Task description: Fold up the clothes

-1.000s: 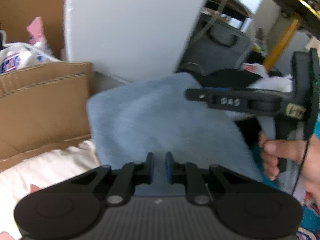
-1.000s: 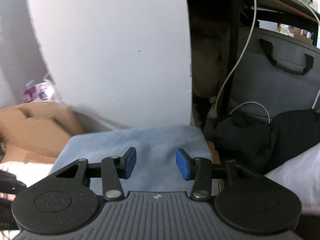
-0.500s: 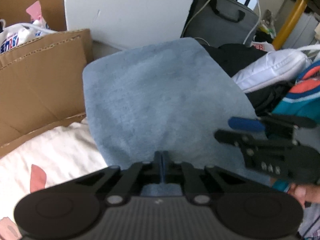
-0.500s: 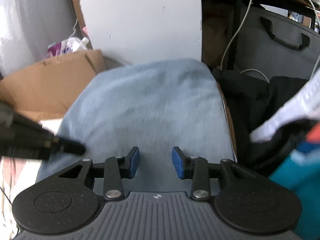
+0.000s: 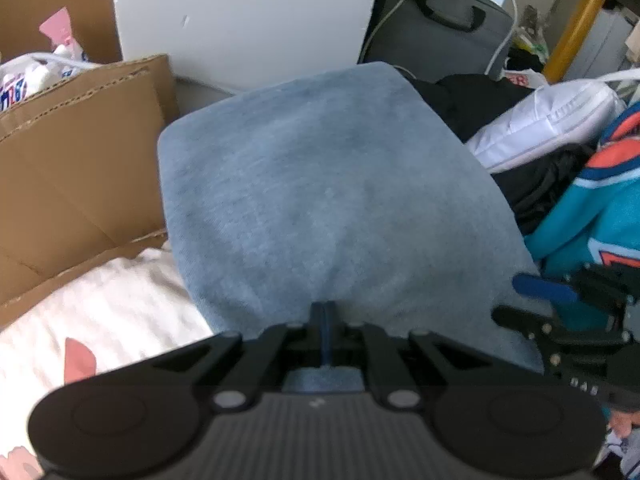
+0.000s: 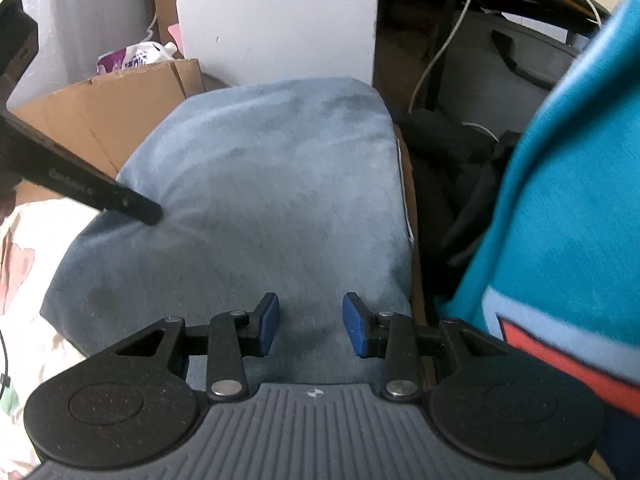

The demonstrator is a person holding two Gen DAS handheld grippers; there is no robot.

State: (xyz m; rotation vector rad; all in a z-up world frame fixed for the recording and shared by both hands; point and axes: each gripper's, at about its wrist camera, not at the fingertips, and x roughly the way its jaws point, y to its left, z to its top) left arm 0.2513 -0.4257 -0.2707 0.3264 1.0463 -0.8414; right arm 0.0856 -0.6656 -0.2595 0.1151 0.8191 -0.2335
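A light blue garment [image 5: 320, 184] lies folded flat, a broad soft rectangle [image 6: 272, 184] in both views. My left gripper [image 5: 323, 312] is shut at its near edge, and the cloth puckers toward the pinched tips. In the right wrist view the same gripper [image 6: 154, 214] comes in from the left and presses into the fabric. My right gripper [image 6: 310, 320] hovers over the near right part of the garment. Its blue pads [image 6: 268, 320] stand apart with only cloth below them. The left wrist view shows it [image 5: 516, 300] at the garment's right edge.
A cardboard box [image 5: 80, 168] lies to the left, with a white panel [image 5: 248, 16] behind it. A cream patterned sheet [image 5: 112, 312] lies under the garment. To the right are black clothes [image 5: 472, 100], a white padded item [image 5: 548, 120], a teal jersey [image 6: 560, 200] and a grey bag [image 5: 444, 28].
My left gripper closed onto the garment's near edge and sank slightly. My right gripper swung from the far side to the garment's near right edge, its jaws a little narrower.
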